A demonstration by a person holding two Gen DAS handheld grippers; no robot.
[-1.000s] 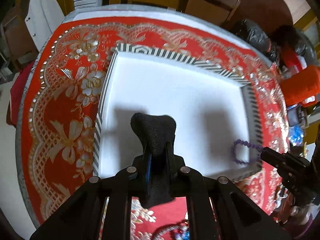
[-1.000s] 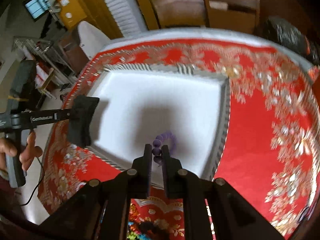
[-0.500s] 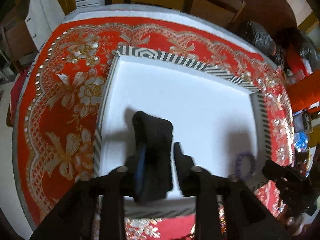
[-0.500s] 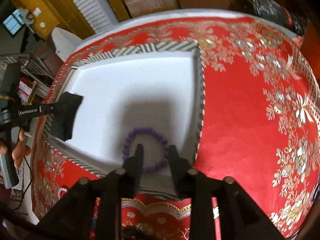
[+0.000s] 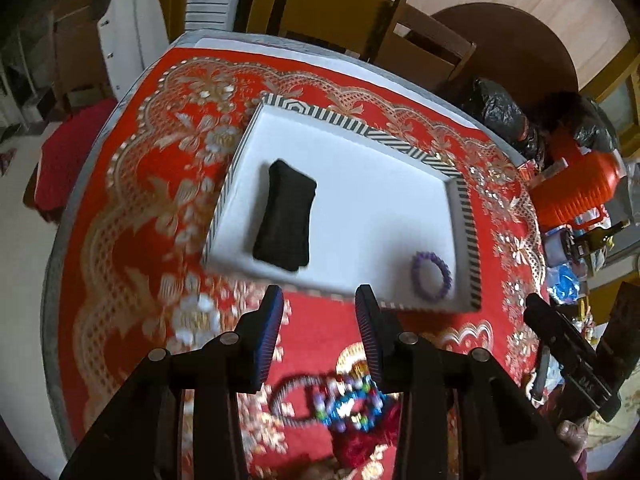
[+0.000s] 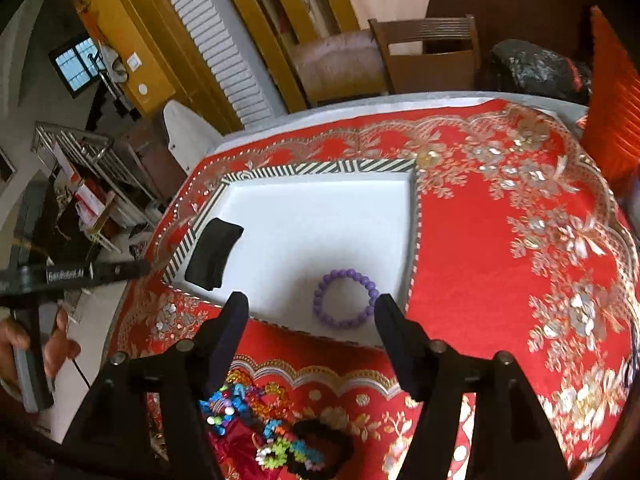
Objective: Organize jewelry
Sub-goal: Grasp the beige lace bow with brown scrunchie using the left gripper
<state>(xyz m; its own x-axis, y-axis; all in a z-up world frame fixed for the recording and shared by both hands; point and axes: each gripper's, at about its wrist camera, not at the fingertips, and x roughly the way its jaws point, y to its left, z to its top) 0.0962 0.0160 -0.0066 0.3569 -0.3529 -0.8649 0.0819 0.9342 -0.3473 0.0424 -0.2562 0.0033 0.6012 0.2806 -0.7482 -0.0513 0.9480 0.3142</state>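
Left gripper [image 5: 318,300] jaws opening, empty, right gripper [image 6: 310,308] likewise

One white tray [image 6: 320,216] with a black-and-white striped rim sits on the surface, which is covered by one red and gold embroidered cloth [image 6: 500,264]. Inside the tray there are two things: one black pouch [image 6: 213,253] near its left edge, and one purple bead bracelet [image 6: 346,298] toward its near right corner. At the near edge of the surface lies one heap of colourful beaded jewelry [image 6: 256,420]; its pieces are too tangled and blurred to count. Two grippers are about, the left gripper [image 5: 319,324] and the right gripper [image 6: 310,324], each with two fingers.
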